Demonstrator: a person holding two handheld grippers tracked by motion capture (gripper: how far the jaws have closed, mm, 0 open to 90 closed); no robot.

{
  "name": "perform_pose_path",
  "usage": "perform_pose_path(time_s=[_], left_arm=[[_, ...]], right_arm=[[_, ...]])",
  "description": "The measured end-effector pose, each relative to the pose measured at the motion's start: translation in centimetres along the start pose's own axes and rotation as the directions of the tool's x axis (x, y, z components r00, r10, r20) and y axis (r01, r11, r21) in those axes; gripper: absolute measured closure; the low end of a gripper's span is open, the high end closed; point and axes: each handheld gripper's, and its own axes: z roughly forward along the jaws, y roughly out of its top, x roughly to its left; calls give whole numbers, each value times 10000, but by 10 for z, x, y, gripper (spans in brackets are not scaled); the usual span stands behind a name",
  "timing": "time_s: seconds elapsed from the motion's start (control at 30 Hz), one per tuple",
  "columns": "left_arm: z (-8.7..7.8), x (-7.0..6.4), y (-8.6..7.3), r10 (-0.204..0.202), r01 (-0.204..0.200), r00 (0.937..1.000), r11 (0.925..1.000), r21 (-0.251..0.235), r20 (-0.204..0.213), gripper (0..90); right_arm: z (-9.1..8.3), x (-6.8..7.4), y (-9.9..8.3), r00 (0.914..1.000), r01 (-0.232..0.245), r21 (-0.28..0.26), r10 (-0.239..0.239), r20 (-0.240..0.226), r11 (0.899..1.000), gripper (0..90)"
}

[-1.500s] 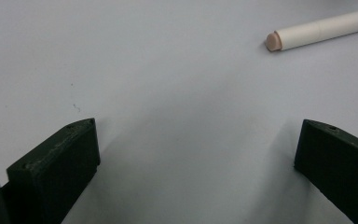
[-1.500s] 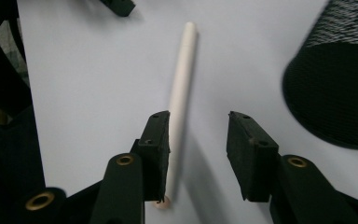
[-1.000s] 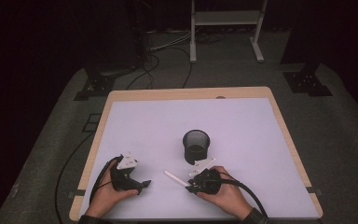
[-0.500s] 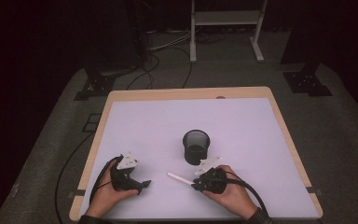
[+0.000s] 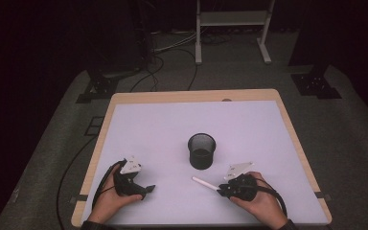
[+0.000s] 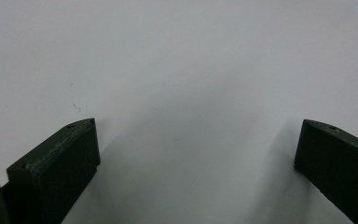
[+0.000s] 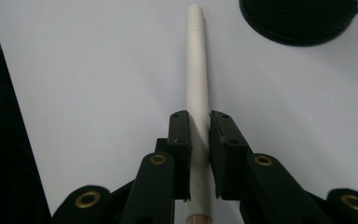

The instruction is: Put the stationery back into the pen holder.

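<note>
Near the front of the pale desk (image 5: 172, 124), the right gripper (image 7: 199, 135) has its fingers clamped on a slim white plastic pen (image 7: 196, 70), probably headed for the black mesh cup (image 5: 201, 151) beside it, while the left gripper (image 6: 196, 144) sits wide open, empty.

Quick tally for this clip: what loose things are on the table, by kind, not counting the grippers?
White pen, clamped in the right gripper: 1
Black mesh cup, standing upright on the table: 1
Total: 2
</note>
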Motion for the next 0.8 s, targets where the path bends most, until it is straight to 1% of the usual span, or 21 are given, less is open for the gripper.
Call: perform_pose_path(time_s=[0.13,0.17,0.2,0.23,0.27,0.3,0.37,0.5,0.67,0.77,0.8], left_arm=[[0,0,0,4,-4,10000,10000,1,-2,0],[0,0,0,6,-6,10000,10000,2,-1,0],[0,0,0,4,-4,10000,10000,2,1,0],[0,0,0,2,-2,10000,10000,0,1,0],[0,0,0,3,-3,10000,10000,5,1,0],[0,0,0,-3,3,10000,10000,1,1,0],[0,0,0,0,0,10000,10000,6,2,0],[0,0,0,6,-6,10000,10000,6,3,0],[0,0,0,-7,7,10000,10000,4,1,0],[0,0,0,-6,6,10000,10000,1,2,0],[0,0,0,-3,3,10000,10000,3,2,0]], right_arm=[[1,-4,-2,10000,4,243,-5,53,9997,776],[3,-4,-2,10000,-21,329,18,84,9995,761],[3,-4,-2,10000,-21,329,18,84,9995,761],[3,-5,-1,10000,-27,347,24,86,9994,745],[4,-6,1,9999,-33,293,30,129,9996,710],[4,-6,3,9999,-33,276,29,139,9996,702],[5,-6,9,9998,0,198,-3,184,9998,697],[11,-3,24,9998,183,147,-184,86,9997,713],[22,1,44,9989,459,390,-457,-41,9982,719],[32,2,55,9971,756,592,-754,-45,9954,727],[34,3,57,9969,789,641,-786,-64,9948,728]])
